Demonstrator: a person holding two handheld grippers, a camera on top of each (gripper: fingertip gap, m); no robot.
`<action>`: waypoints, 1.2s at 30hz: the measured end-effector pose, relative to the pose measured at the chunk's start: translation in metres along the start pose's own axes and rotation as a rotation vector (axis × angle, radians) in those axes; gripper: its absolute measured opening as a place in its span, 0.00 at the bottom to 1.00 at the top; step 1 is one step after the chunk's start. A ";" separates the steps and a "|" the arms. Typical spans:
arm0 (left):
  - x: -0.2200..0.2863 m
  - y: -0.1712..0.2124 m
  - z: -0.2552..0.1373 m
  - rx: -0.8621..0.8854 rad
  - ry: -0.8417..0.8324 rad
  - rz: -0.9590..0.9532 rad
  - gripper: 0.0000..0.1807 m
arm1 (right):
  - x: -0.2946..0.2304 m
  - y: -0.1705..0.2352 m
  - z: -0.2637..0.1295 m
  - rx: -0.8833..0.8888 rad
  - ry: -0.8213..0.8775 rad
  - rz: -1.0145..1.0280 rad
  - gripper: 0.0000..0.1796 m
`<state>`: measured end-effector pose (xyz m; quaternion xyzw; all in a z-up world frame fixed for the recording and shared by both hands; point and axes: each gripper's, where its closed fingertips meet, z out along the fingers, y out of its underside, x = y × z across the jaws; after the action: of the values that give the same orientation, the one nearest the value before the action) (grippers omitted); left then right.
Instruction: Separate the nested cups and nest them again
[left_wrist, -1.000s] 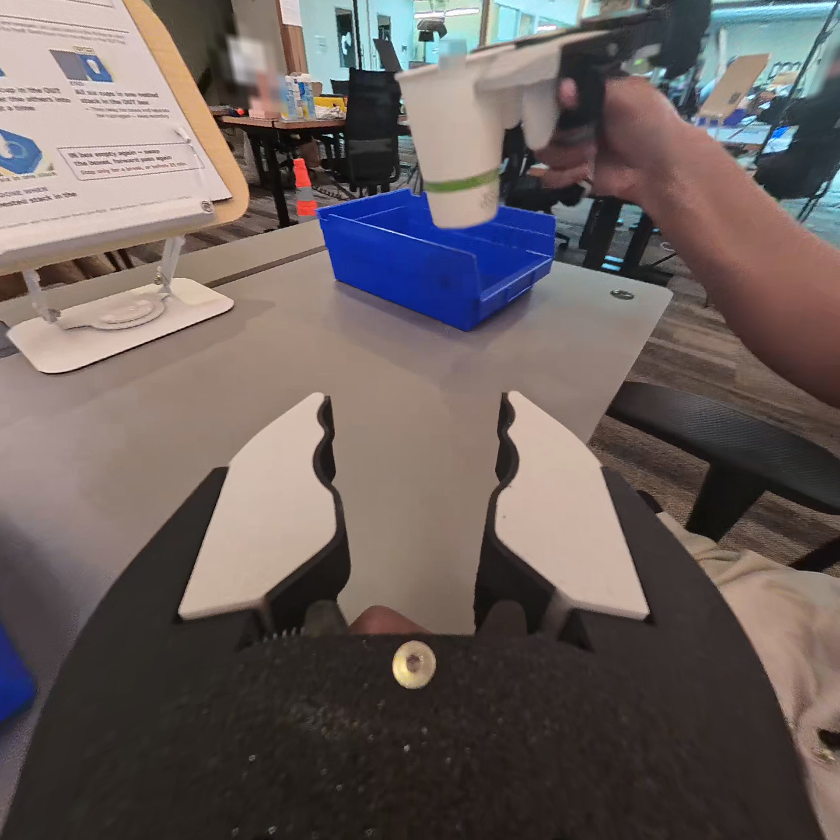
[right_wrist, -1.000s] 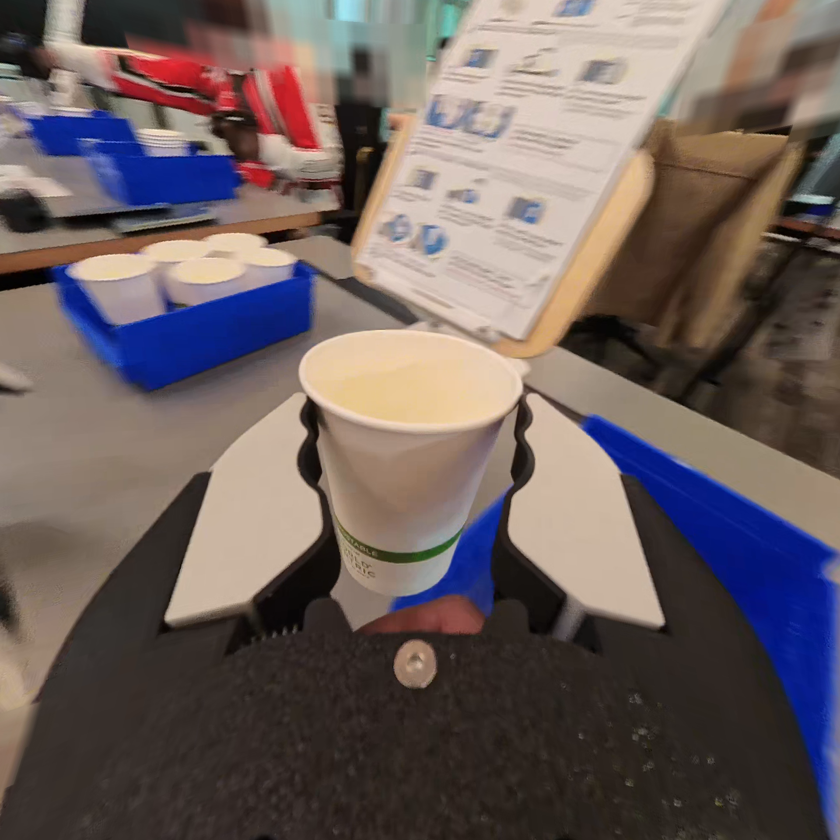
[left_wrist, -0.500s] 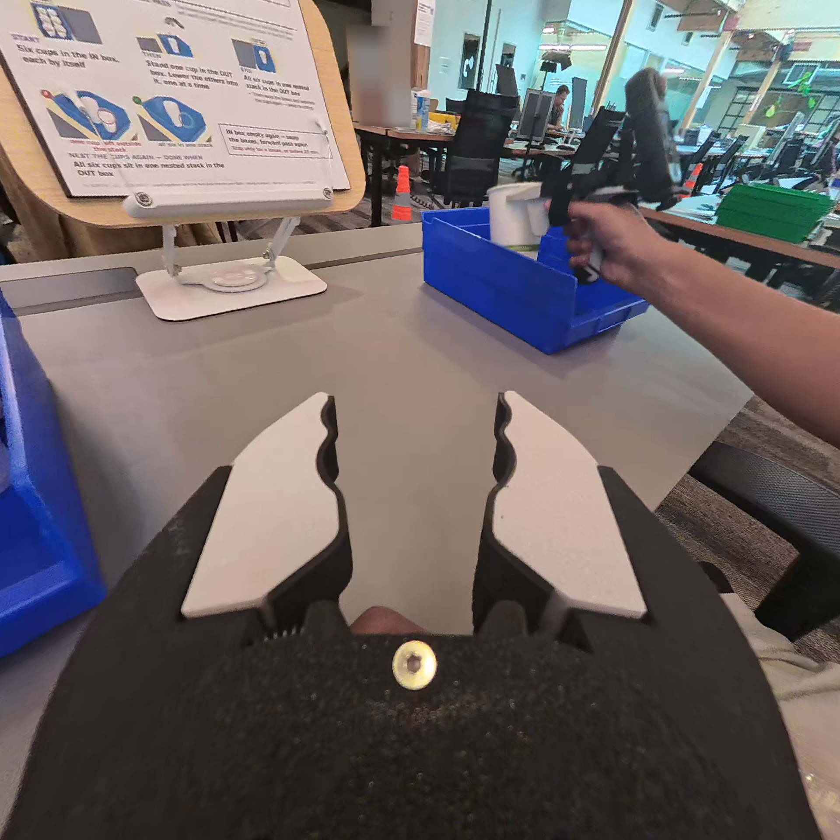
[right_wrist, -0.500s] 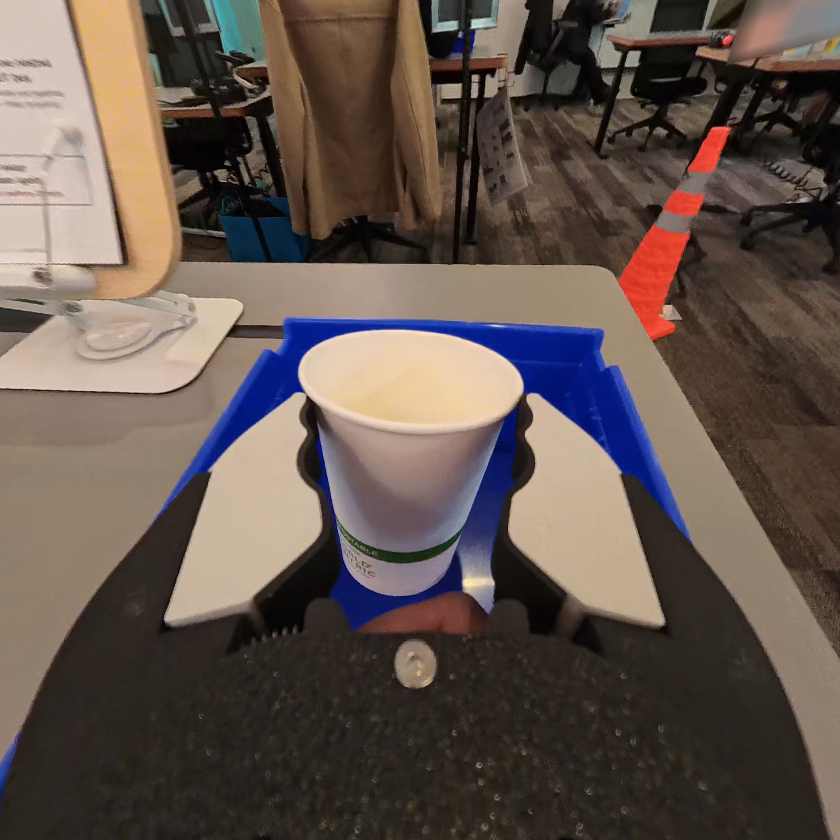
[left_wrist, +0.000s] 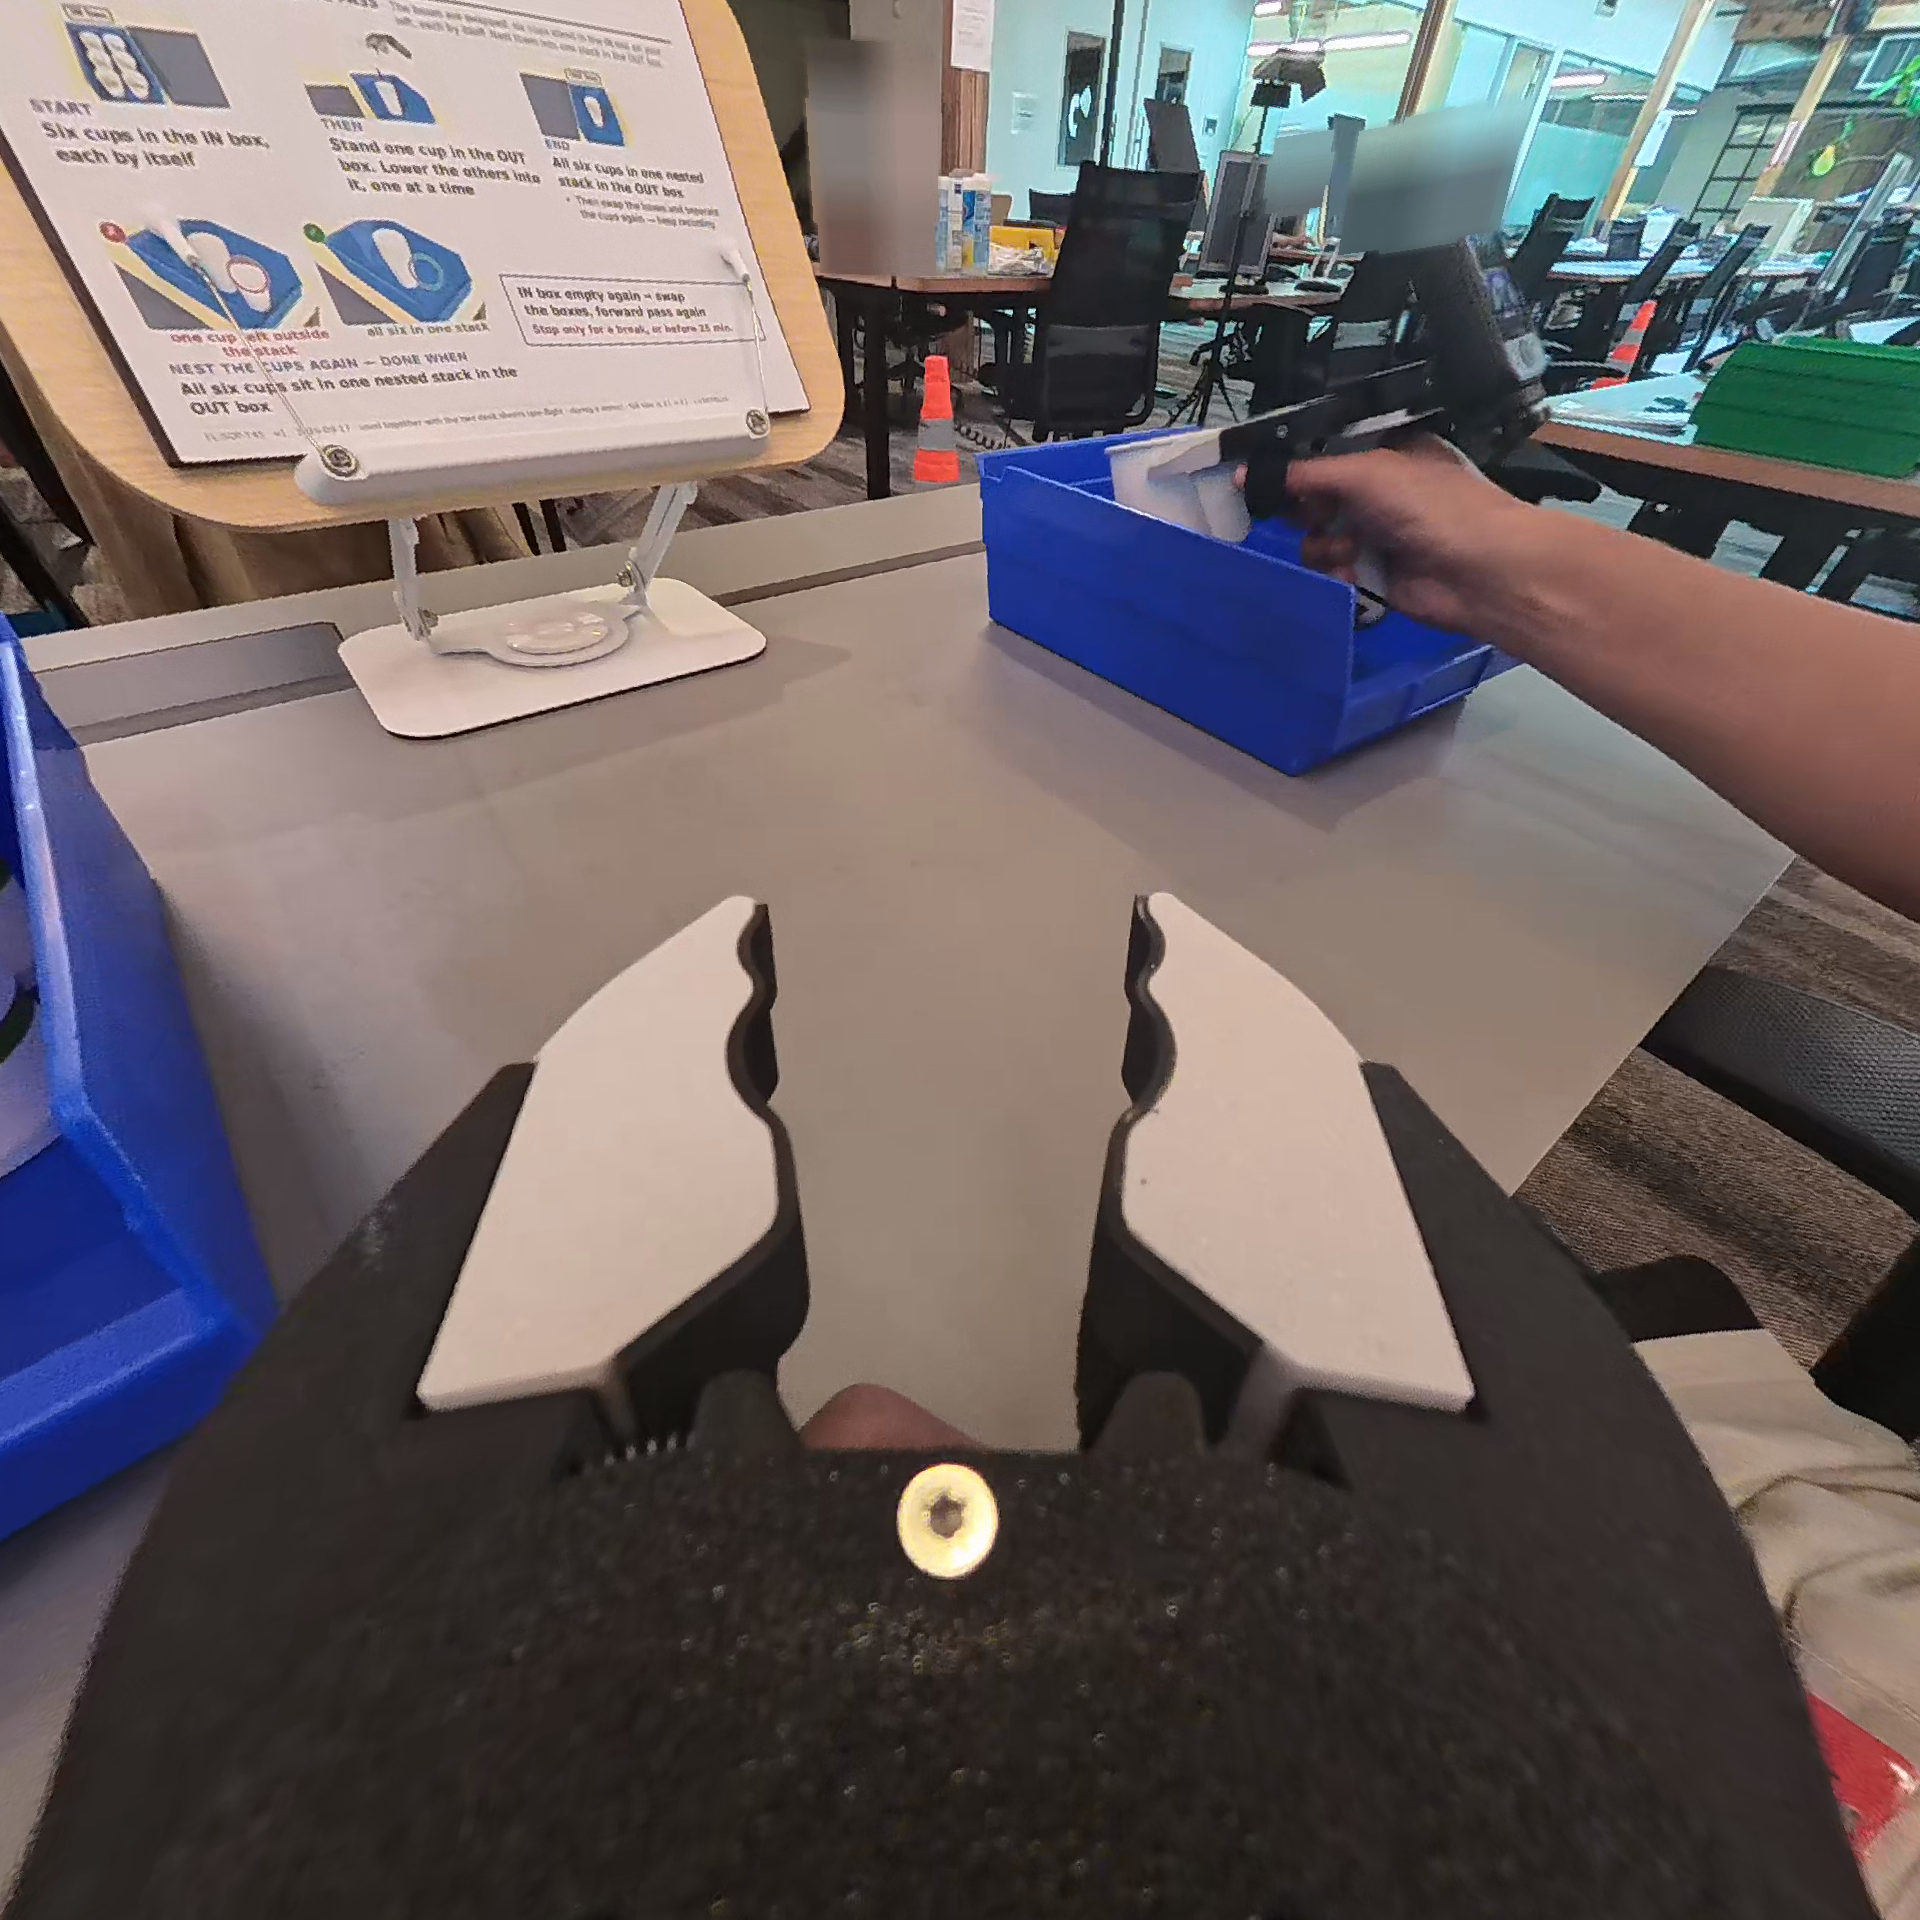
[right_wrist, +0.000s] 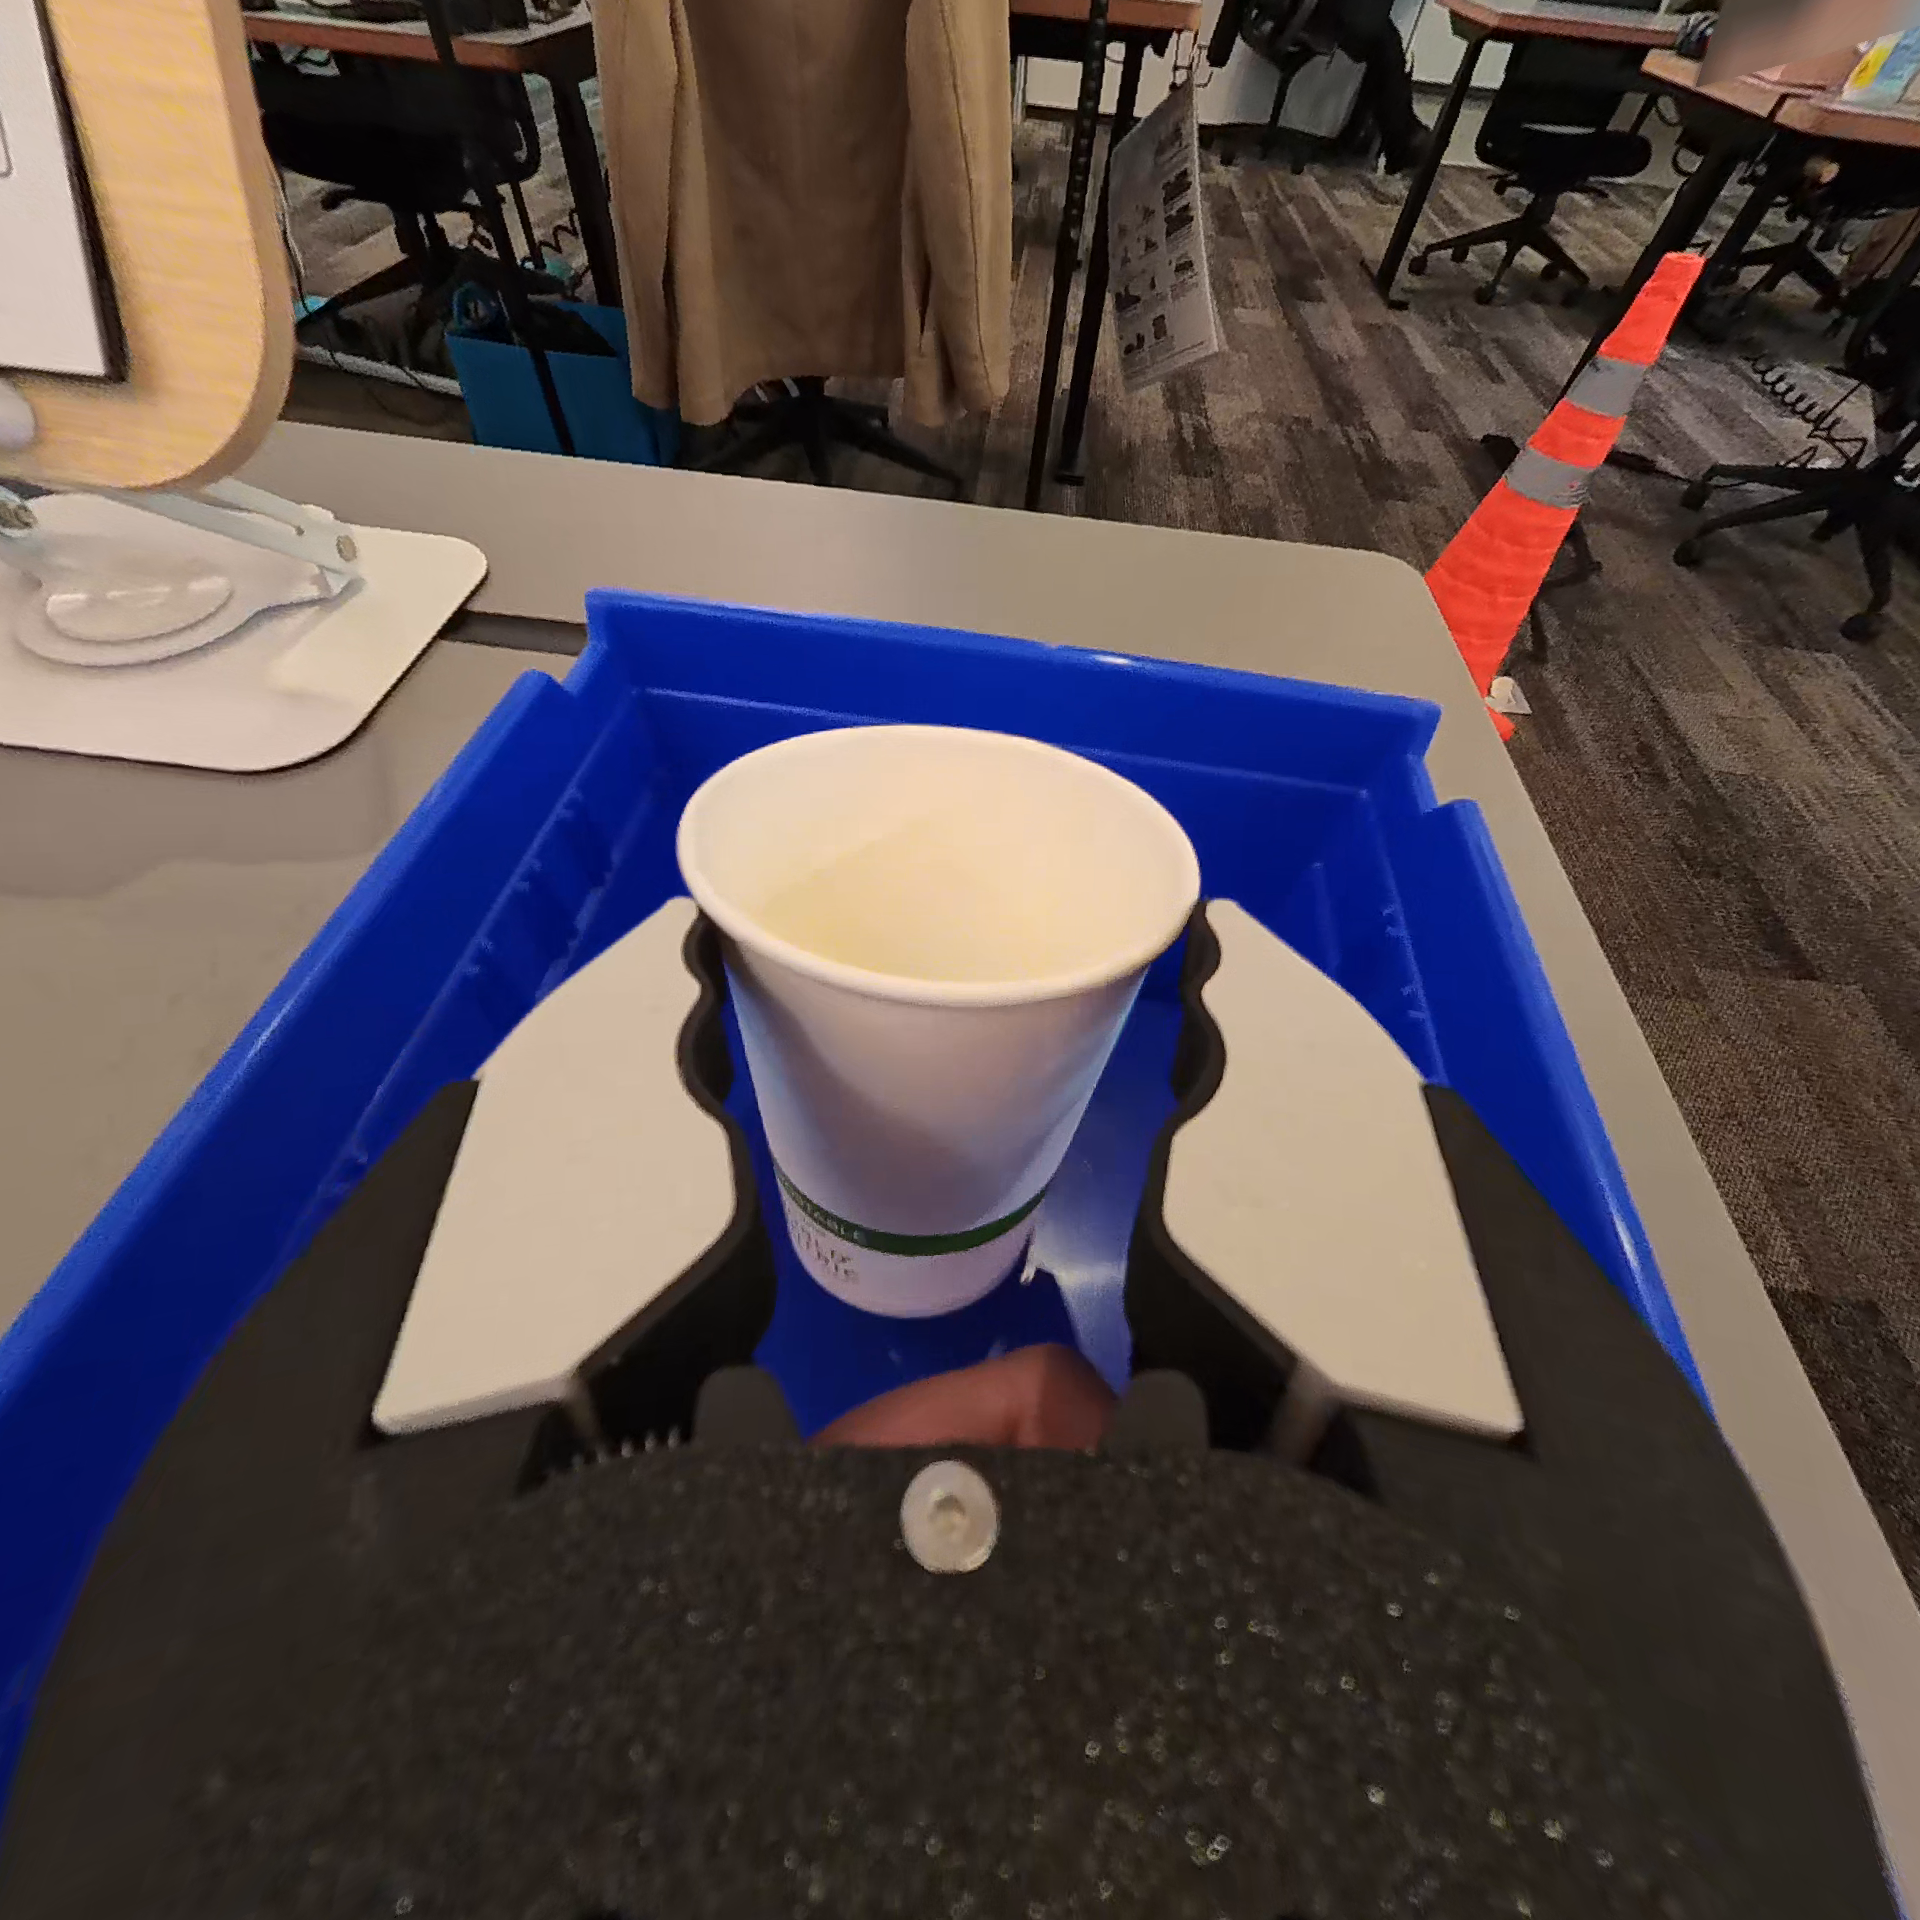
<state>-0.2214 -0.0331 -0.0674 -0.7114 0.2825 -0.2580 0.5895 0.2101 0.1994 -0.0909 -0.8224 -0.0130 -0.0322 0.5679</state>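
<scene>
Spreading across both views, the grey table (left_wrist: 935, 790) carries everything else. At two o'clock in the left wrist view sits a blue bin (left_wrist: 1195, 613), and the right wrist view looks down into that same bin (right_wrist: 343, 1049), its ribbed walls framing the scene. A second blue bin (left_wrist: 114, 1195) shows at nine o'clock of the left wrist view. At eleven o'clock stands a wooden board with an instruction sheet (left_wrist: 436, 208) on a white stand. The left gripper (left_wrist: 951, 925) hovers over bare table with its jaws apart and nothing between them. The right gripper (right_wrist: 943, 935) is clamped on a paper cup (right_wrist: 935, 997), held upright inside the bin; whether its base touches the floor I cannot tell. That cup is white, tapering downward, with a rolled rim, a pale cream inside and a green band near its base.
</scene>
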 end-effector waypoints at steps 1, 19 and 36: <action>0.000 0.001 0.001 -0.003 0.004 -0.003 0.36 | 0.000 0.002 -0.003 -0.007 0.001 -0.005 0.47; -0.010 0.018 0.008 -0.065 -0.072 -0.003 0.36 | -0.020 -0.007 -0.101 0.083 -0.014 -0.039 0.47; -0.078 0.027 -0.047 -0.067 -0.434 -0.072 0.42 | -0.254 0.103 -0.269 0.176 -0.658 -0.069 0.40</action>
<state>-0.3124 -0.0141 -0.0890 -0.7791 0.1319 -0.1100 0.6029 -0.0475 -0.0849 -0.1089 -0.7356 -0.2257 0.2169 0.6008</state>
